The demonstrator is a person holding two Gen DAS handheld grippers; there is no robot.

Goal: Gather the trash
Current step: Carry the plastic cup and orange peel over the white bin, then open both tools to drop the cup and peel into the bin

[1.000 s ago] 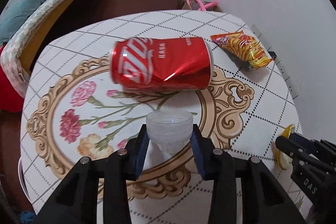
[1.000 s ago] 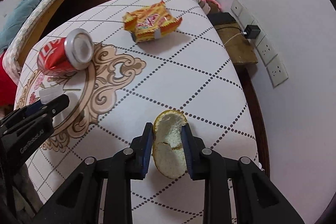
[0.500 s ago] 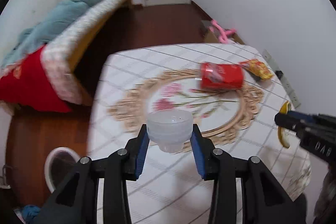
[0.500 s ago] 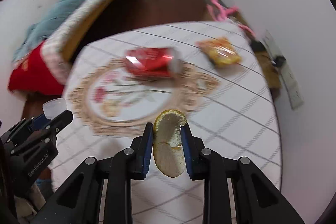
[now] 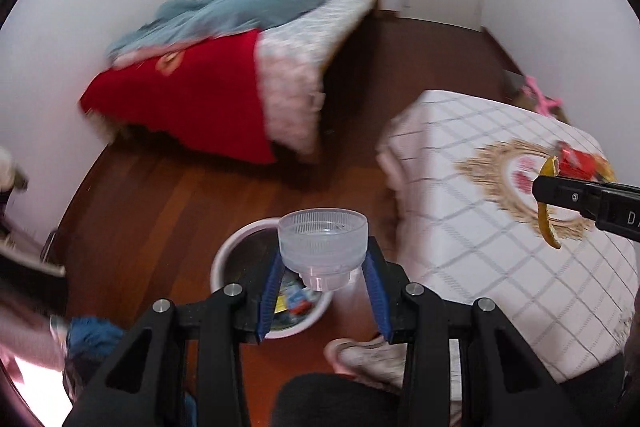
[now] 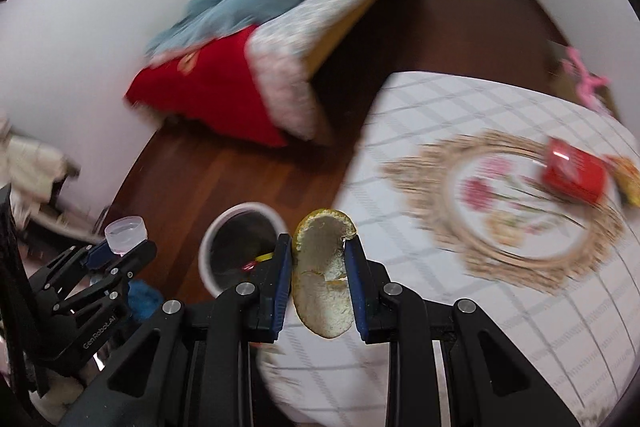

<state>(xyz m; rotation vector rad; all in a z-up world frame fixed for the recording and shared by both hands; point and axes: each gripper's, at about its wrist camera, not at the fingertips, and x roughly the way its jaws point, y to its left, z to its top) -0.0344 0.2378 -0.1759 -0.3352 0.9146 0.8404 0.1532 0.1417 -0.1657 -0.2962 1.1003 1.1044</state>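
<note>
Left gripper (image 5: pixel 324 289) clamps a ribbed clear plastic cap (image 5: pixel 323 247), half hiding the white bin (image 5: pixel 224 263) beneath; right gripper (image 6: pixel 318 275) pinches pithy orange peel (image 6: pixel 322 279); surroundings blurred.

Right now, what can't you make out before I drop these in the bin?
- Bin contents, left wrist view: mostly hidden behind the plastic cap and left gripper.
- Red can and snack wrapper, right wrist view: motion-blurred.
- Orange peel lower end: clamped in the right gripper.

Both wrist fisheyes look steeply down from above; each sees the round white waste bin (image 5: pixel 224 259) (image 6: pixel 208 247) close below and the checked tablecloth-covered table (image 5: pixel 460 155) (image 6: pixel 440 99) to the right.
</note>
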